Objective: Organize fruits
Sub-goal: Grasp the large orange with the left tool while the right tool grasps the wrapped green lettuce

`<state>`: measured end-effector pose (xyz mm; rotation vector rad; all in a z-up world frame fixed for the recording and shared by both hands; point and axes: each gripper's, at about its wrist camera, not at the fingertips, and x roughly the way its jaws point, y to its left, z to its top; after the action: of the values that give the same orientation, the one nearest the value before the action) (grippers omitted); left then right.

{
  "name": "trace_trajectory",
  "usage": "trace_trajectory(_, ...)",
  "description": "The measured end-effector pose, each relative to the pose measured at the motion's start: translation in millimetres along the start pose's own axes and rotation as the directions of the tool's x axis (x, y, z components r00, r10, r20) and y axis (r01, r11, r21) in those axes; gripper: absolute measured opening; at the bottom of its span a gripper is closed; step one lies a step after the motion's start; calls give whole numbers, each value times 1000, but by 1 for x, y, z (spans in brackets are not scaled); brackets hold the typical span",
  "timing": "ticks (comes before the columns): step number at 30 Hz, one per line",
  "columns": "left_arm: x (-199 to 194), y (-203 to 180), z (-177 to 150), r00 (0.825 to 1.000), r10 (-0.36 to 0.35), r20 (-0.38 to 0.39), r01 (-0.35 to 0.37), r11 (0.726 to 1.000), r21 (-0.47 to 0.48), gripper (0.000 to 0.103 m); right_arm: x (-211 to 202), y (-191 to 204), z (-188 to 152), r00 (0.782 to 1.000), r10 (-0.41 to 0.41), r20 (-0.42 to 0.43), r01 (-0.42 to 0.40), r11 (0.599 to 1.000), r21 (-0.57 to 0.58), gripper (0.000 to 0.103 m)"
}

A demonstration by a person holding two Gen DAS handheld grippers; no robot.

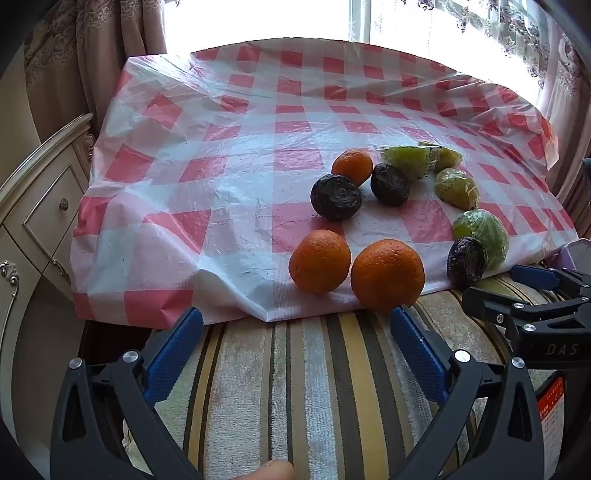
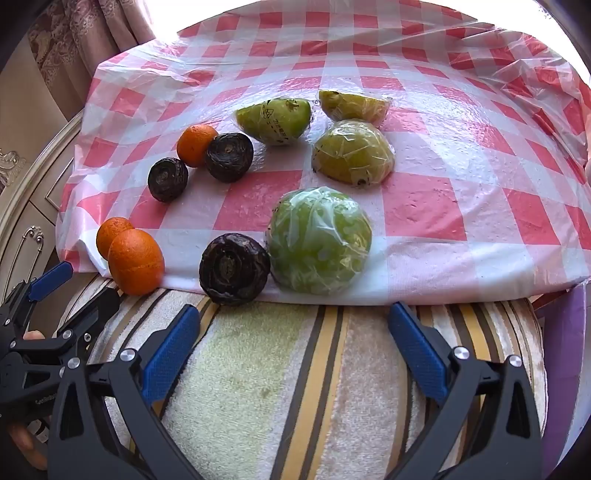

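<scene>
Loose fruit lies on a red-and-white checked plastic sheet (image 1: 229,155). Two oranges (image 1: 320,261) (image 1: 387,274) rest at its near edge, and a third orange (image 1: 352,166) lies farther back. Three dark wrinkled fruits (image 1: 335,197) (image 1: 389,184) (image 1: 466,261) are scattered among them. Several green fruits in clear wrap (image 2: 319,240) (image 2: 352,152) (image 2: 274,120) lie to the right. My left gripper (image 1: 295,317) is open just short of the near oranges, holding nothing. My right gripper (image 2: 293,314) is open just short of the nearest wrapped green fruit and a dark fruit (image 2: 233,268), also holding nothing.
A striped towel (image 1: 314,387) covers the cushion under both grippers. A cream cabinet with drawers (image 1: 40,206) stands at the left. Curtains (image 1: 92,44) and a bright window (image 1: 258,18) lie behind the sheet. A purple object (image 2: 565,350) sits at the right edge.
</scene>
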<state>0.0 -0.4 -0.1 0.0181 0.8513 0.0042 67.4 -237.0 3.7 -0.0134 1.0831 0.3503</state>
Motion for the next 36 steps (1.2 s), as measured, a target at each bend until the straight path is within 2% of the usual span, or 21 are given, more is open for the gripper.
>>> trace_trajectory(10, 0, 0, 0, 1000, -4, -4, 4, 1000, -3, 98, 0, -1, 0, 1000, 3, 2, -3, 1000, 1, 102)
trace_trajectory(22, 4, 9, -3, 996, -87, -9, 87, 995, -49, 98, 0, 0, 1, 1000, 5, 1, -5, 1000, 2, 102)
trace_trajectory(33, -4, 16, -2, 993, -112, 30, 115, 990, -83, 98, -7, -8, 3, 997, 66, -46, -67, 998, -9, 102)
trace_trajectory(36, -5, 20, 0, 993, -117, 30, 120, 988, -100, 97, -10, -10, 2, 995, 91, -25, -91, 996, 9, 102)
